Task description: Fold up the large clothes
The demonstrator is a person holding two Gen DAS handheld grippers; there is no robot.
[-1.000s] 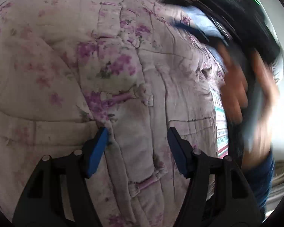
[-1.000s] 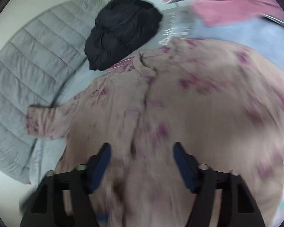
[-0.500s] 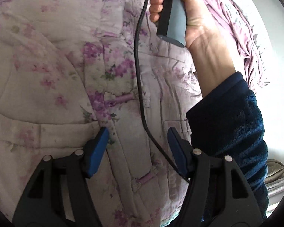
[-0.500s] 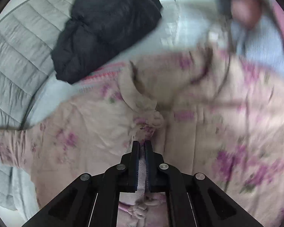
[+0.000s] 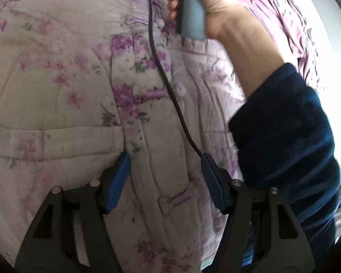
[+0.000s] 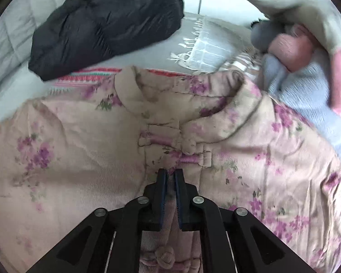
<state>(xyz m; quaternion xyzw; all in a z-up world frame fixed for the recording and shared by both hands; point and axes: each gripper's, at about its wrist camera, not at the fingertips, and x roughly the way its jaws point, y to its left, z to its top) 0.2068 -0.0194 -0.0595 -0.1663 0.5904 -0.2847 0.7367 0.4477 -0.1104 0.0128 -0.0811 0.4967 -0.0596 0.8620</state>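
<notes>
A padded pink jacket with purple flowers (image 5: 68,91) lies spread flat and fills the left wrist view. My left gripper (image 5: 166,177) is open over its front placket, near the pocket seam. In the right wrist view the same jacket (image 6: 79,159) lies collar up. My right gripper (image 6: 170,177) is shut on the front placket fabric just below the collar's knot button (image 6: 188,145). The right hand, its handle (image 5: 191,16) and a black cable (image 5: 170,86) cross the left wrist view.
A black puffy jacket (image 6: 106,20) lies beyond the collar on a grey quilted cover (image 6: 4,43). A pink and white blanket (image 6: 307,16) and a light blue knit (image 6: 307,91) lie at the right. A purple garment (image 5: 291,22) lies beside the jacket.
My right gripper went from open above the jacket to shut on the placket near the collar, and has moved closer to the collar. My left gripper stayed open over the lower placket.
</notes>
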